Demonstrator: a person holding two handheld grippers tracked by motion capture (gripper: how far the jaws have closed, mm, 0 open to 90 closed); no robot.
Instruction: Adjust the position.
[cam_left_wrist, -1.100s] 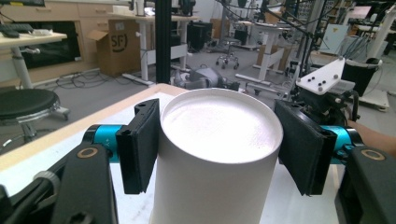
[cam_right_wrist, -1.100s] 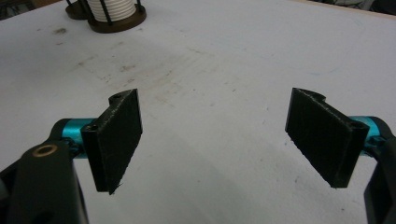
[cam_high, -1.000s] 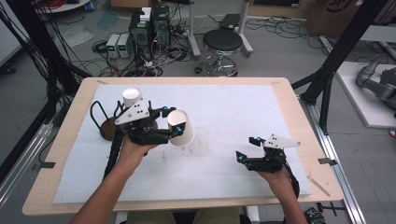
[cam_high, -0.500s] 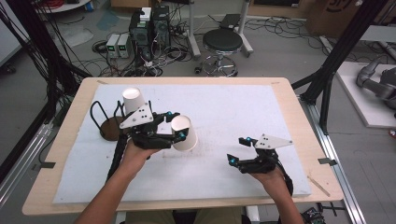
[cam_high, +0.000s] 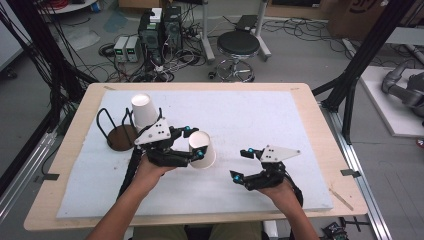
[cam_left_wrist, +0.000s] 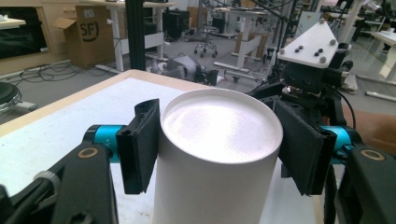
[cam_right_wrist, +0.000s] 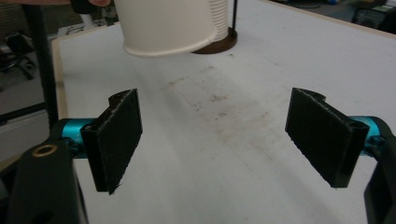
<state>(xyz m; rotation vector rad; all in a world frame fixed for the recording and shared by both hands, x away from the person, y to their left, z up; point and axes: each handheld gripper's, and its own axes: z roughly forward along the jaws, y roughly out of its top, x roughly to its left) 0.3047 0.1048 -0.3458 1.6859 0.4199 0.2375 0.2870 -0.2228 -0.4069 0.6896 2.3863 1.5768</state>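
Cup (cam_high: 202, 149): lying sideways, left tongs (cam_high: 192, 142) pinching it, left of the spread, empty right tongs (cam_high: 242, 164).

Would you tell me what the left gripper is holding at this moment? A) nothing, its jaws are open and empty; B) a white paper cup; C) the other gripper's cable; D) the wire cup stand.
B: in the left gripper view, the left gripper has its two jaws pressed against the sides of a white paper cup.
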